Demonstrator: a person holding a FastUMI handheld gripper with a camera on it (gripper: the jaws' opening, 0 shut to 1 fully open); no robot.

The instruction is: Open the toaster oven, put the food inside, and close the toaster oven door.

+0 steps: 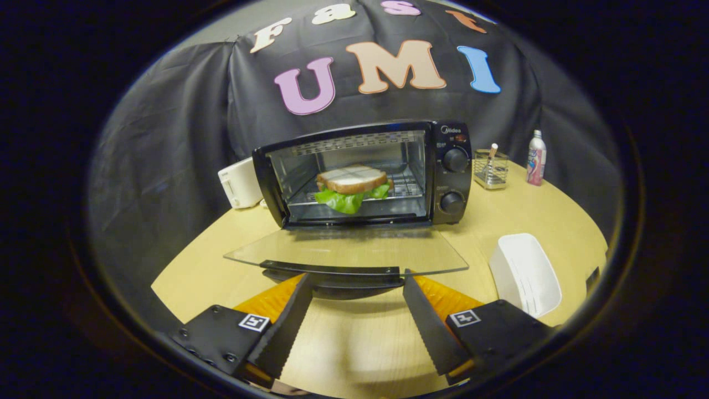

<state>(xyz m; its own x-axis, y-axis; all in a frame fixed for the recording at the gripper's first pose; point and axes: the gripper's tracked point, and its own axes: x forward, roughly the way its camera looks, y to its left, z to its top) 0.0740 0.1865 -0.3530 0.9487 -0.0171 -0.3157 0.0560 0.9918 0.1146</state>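
Over the table, gripper spread wide, empty.

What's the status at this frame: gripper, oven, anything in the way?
Gripper open, fingertips at the door handle. Toaster oven door down flat, sandwich on the rack. Door not yet closed. Nothing blocking it.

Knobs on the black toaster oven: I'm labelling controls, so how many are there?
2. Upper round black knob and lower round black knob, stacked on the black toaster oven panel beyond the open gripper.
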